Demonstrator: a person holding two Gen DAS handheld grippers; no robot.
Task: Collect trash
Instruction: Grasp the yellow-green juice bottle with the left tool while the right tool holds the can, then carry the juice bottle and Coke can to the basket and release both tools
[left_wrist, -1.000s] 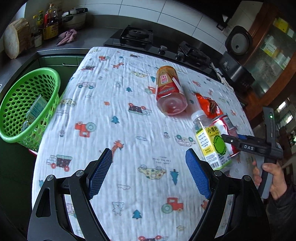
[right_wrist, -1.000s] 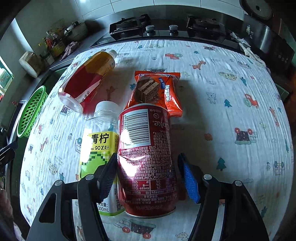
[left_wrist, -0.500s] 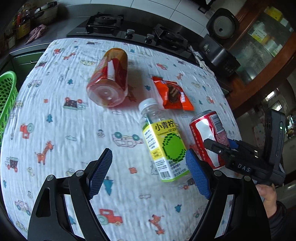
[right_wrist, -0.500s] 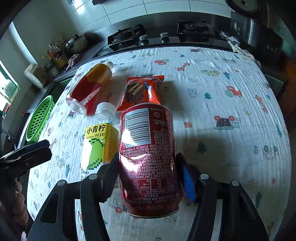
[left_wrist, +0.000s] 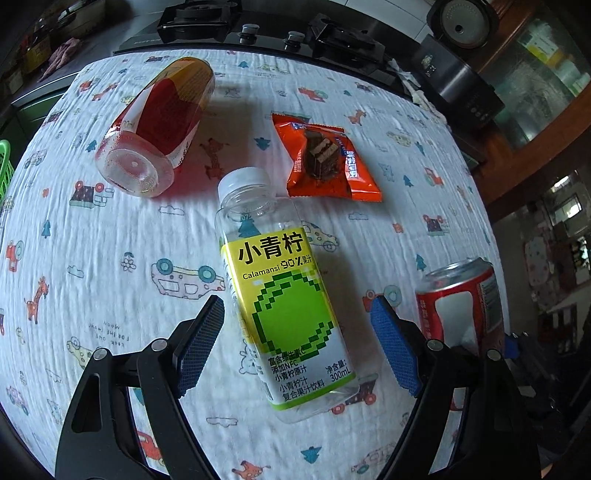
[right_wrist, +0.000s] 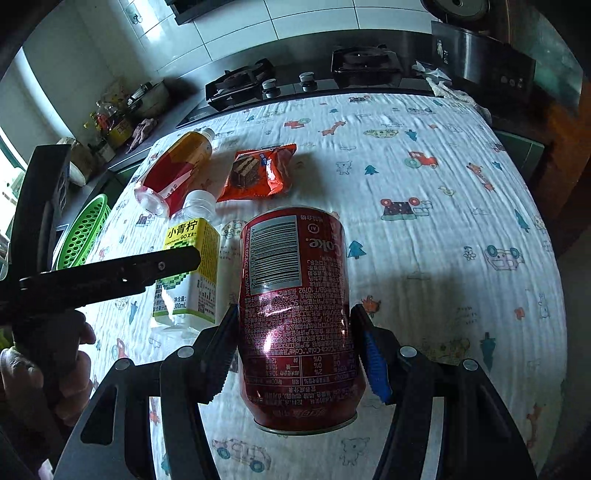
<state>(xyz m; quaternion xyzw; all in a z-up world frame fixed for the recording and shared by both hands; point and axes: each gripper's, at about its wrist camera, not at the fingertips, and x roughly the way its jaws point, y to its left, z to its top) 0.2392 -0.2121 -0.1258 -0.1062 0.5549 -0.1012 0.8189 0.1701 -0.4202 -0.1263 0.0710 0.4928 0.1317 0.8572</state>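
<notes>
My left gripper (left_wrist: 295, 304) is open and hangs just over a clear lime-juice bottle (left_wrist: 284, 295) with a yellow-green label. The bottle lies on the printed tablecloth (left_wrist: 110, 240) between the blue pads, with a gap on each side. My right gripper (right_wrist: 294, 314) is shut on a dented red cola can (right_wrist: 295, 251), held above the cloth. The can (left_wrist: 461, 295) also shows at the right of the left wrist view. Farther back lie a red-labelled bottle (left_wrist: 159, 125) on its side and an orange snack wrapper (left_wrist: 325, 158).
A green mesh basket (right_wrist: 85, 232) sits off the table's left side. A black gas stove (left_wrist: 258, 26) runs along the far edge, with jars and a cloth on the counter at back left. A dark appliance (left_wrist: 461, 85) stands at back right.
My left gripper has swung right, away from the basket, and down over the lime bottle. The right gripper has carried the can away from the bottle.
</notes>
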